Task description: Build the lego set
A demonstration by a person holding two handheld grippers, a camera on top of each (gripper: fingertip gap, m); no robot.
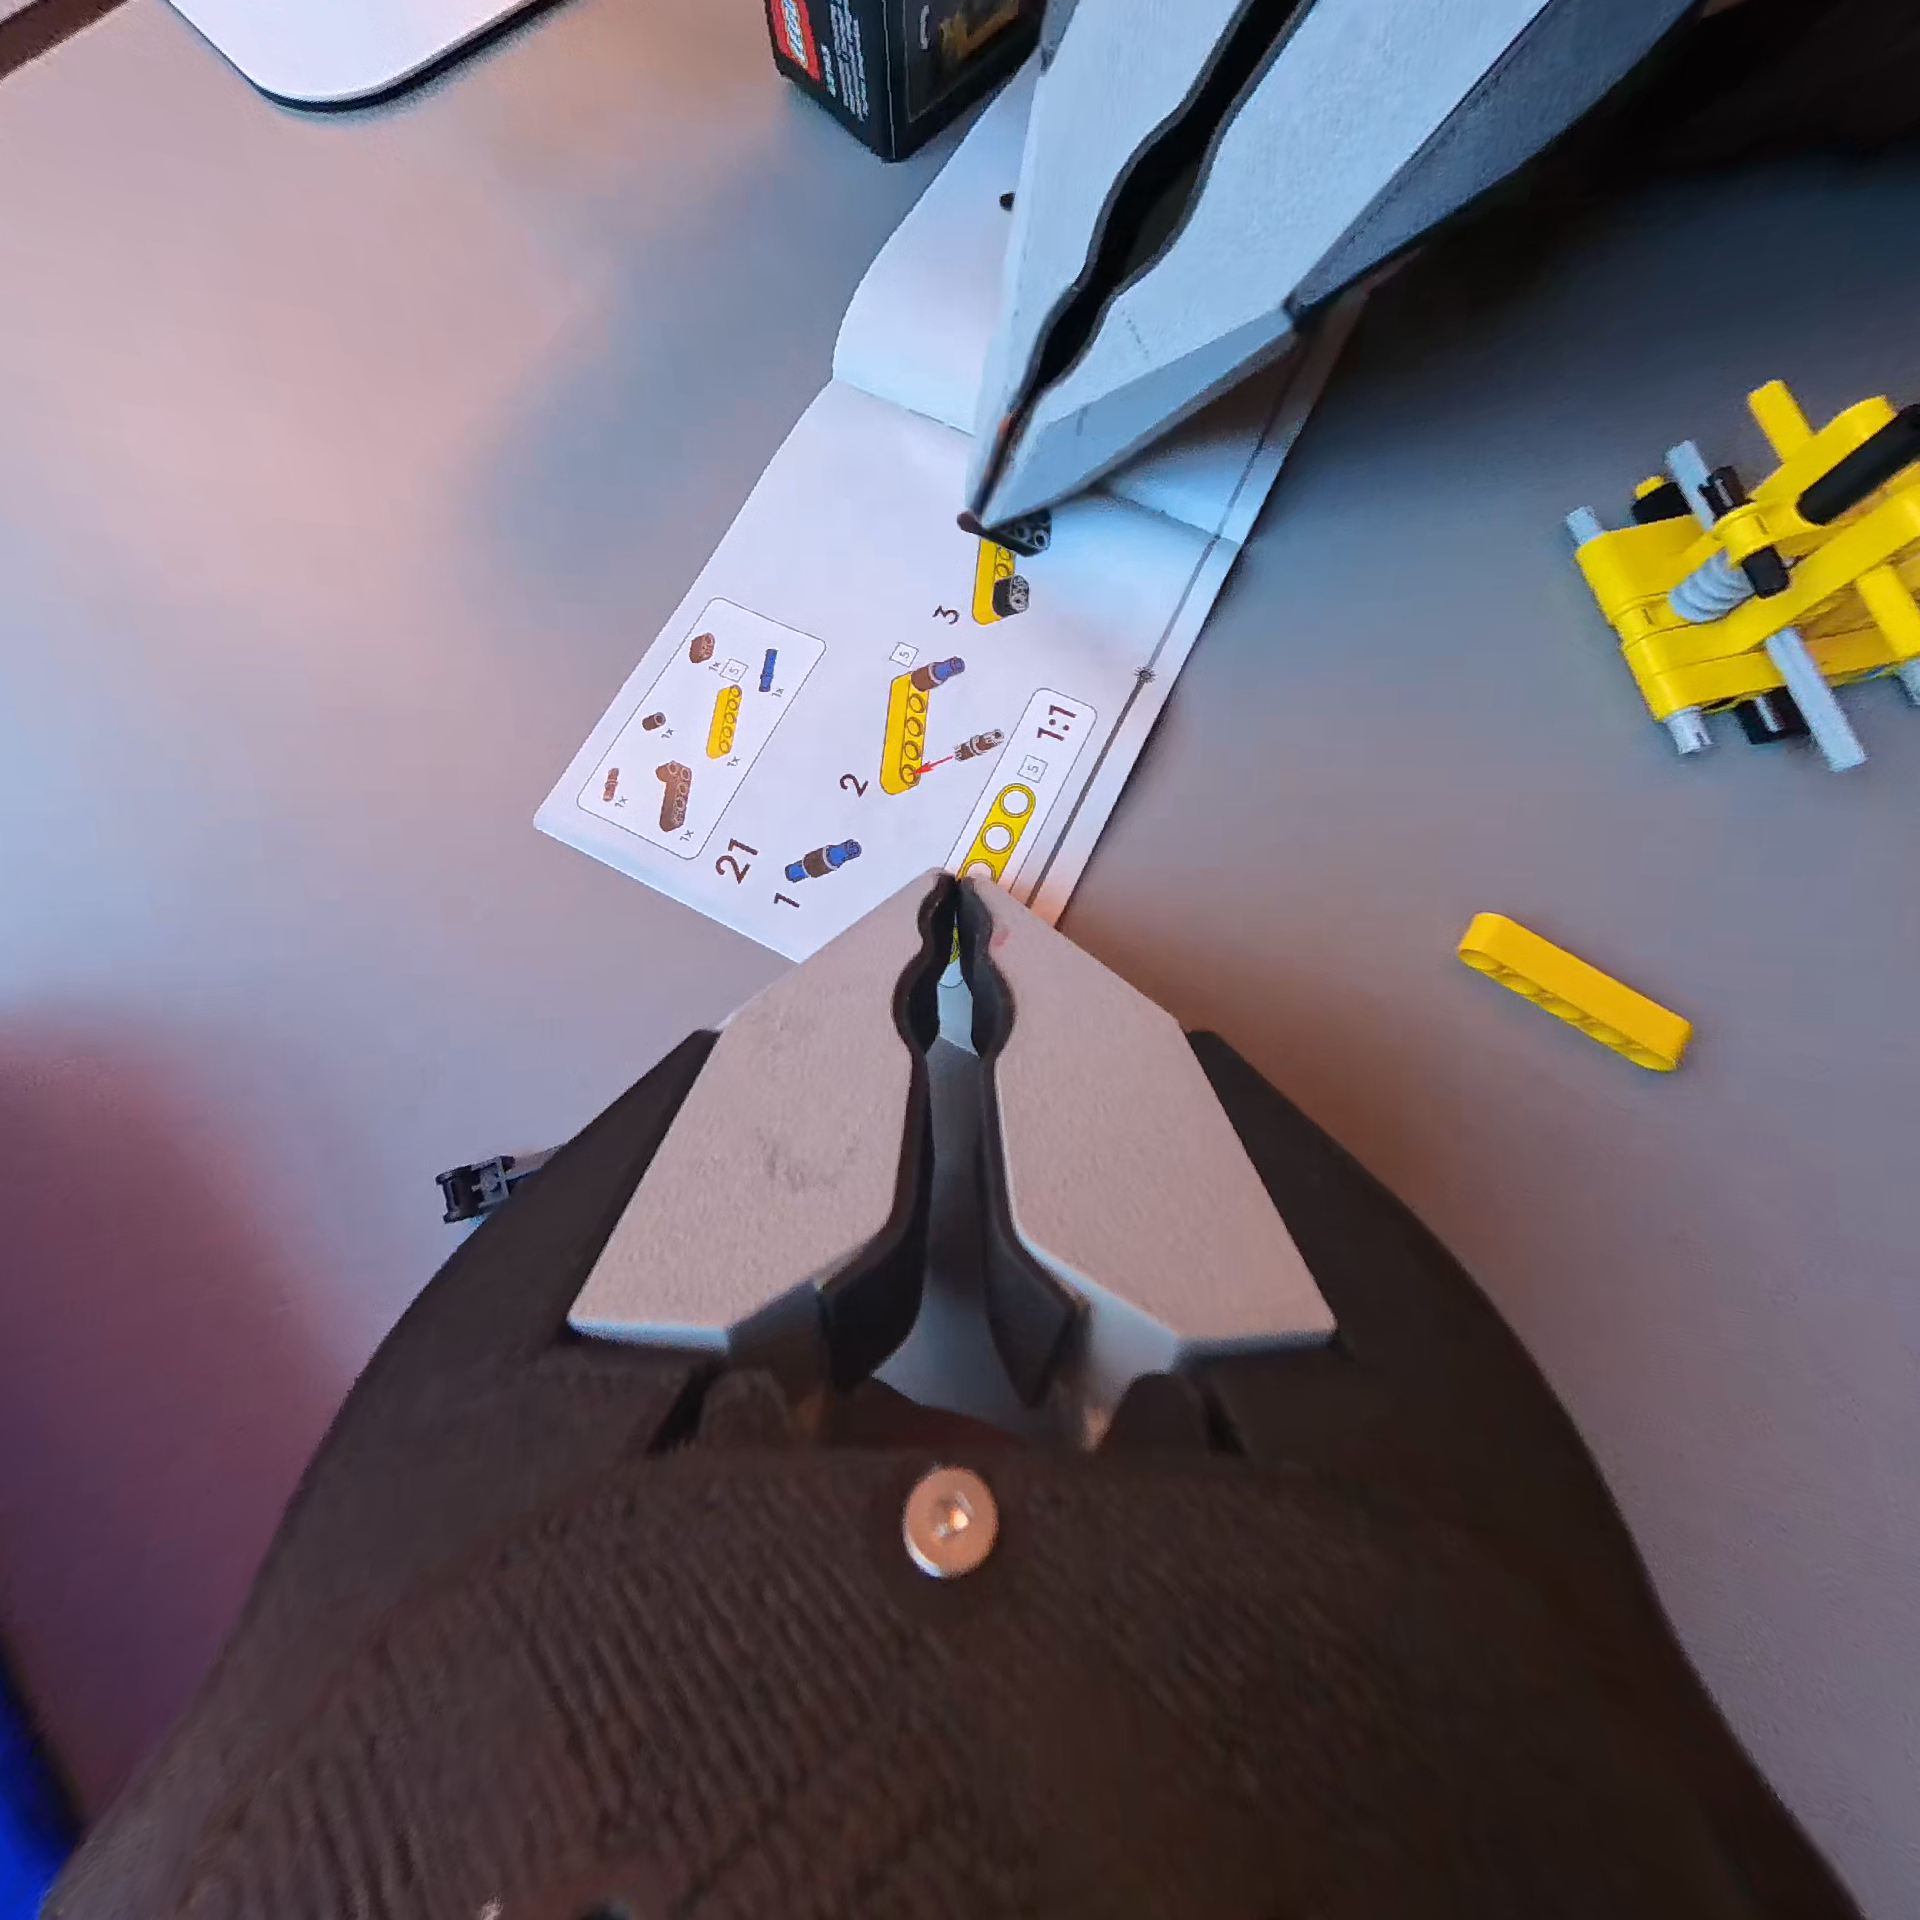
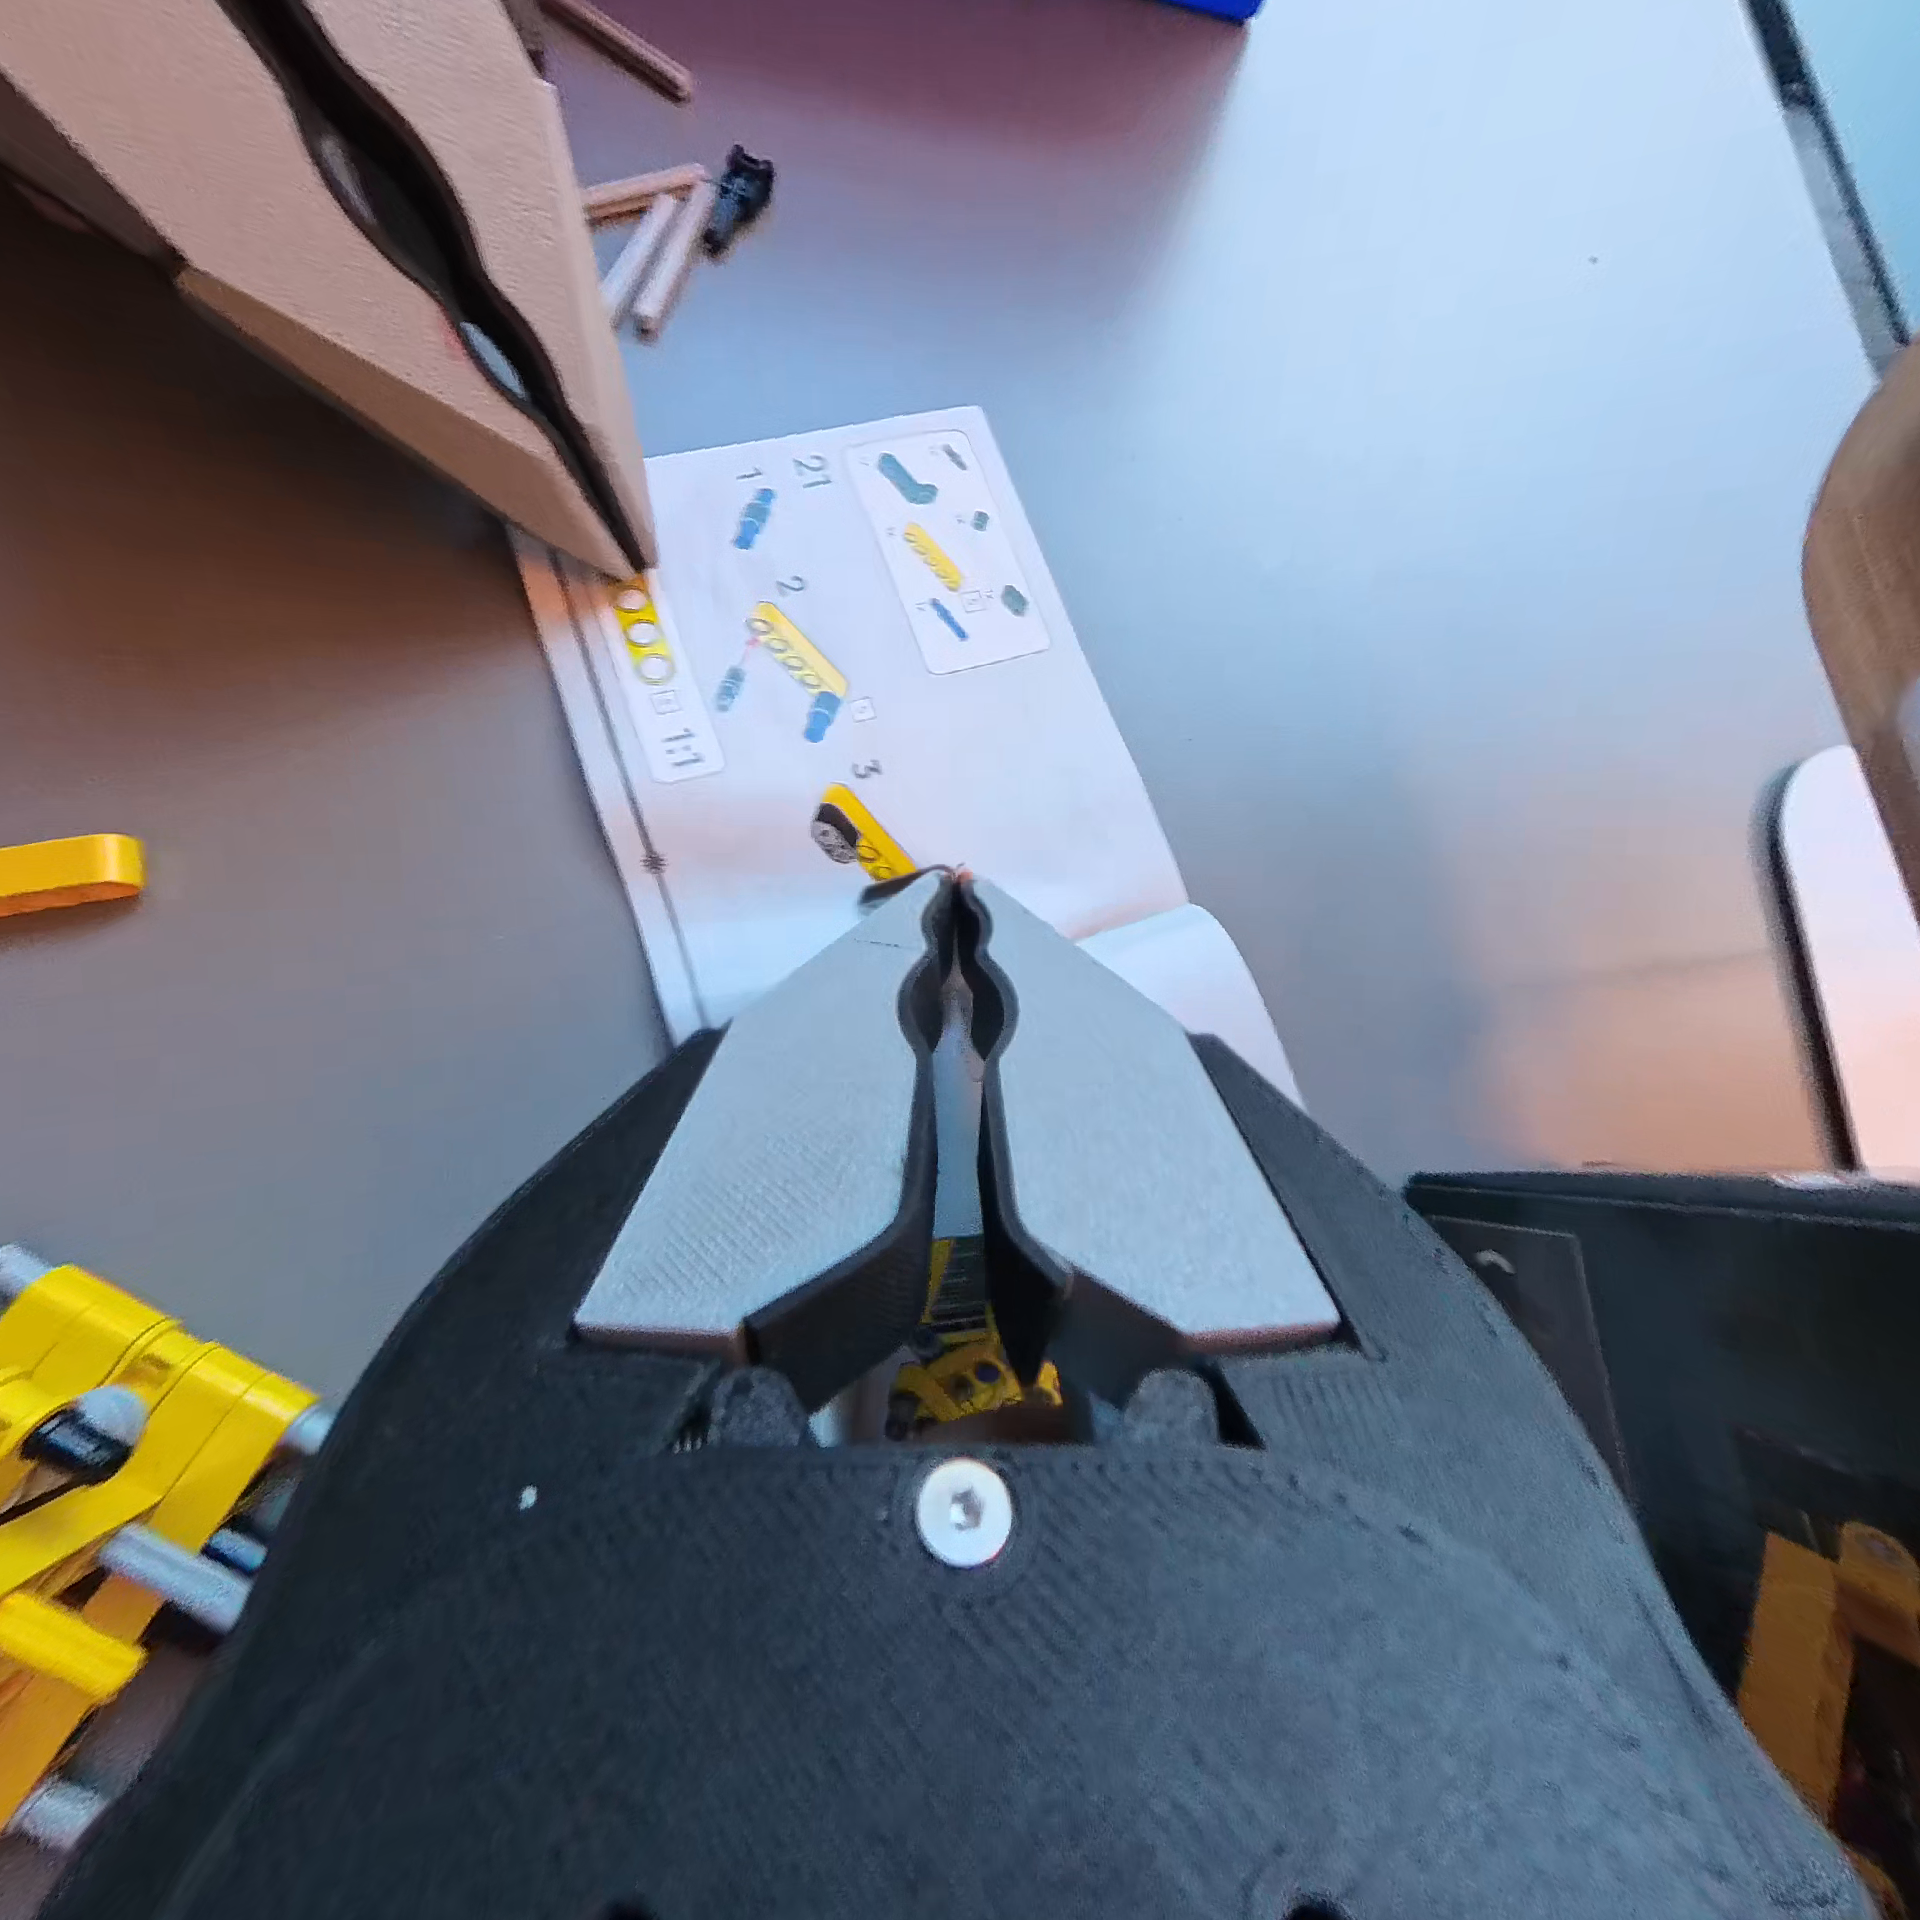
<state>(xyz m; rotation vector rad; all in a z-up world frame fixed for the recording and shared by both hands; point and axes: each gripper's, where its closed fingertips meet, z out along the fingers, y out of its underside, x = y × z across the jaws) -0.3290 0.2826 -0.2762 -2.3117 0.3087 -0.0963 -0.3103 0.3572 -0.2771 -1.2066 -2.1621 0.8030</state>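
Observation:
The open instruction booklet (image 1: 831, 675) lies flat on the grey table. My left gripper (image 1: 956, 883) is shut, its tips at the booklet's near edge. My right gripper (image 1: 982, 520) comes in from the far side, shut, its tips pressed on the page by a printed step picture. In the right wrist view my right gripper (image 2: 956, 883) is shut on the booklet page (image 2: 914, 675), and the left gripper (image 2: 634, 556) touches the page's far corner. A loose yellow beam (image 1: 1574, 992) lies to the right. A yellow part-built model (image 1: 1766, 603) with grey axles sits beyond it.
A black set box (image 1: 894, 62) stands behind the booklet, next to a white stand base (image 1: 343, 52). A small black connector (image 1: 473, 1190) lies left of my left gripper. Grey axles (image 2: 649, 249) and a black pin (image 2: 740, 197) lie past the booklet. The gap from one gripper's tips to the other's is roughly 9 cm.

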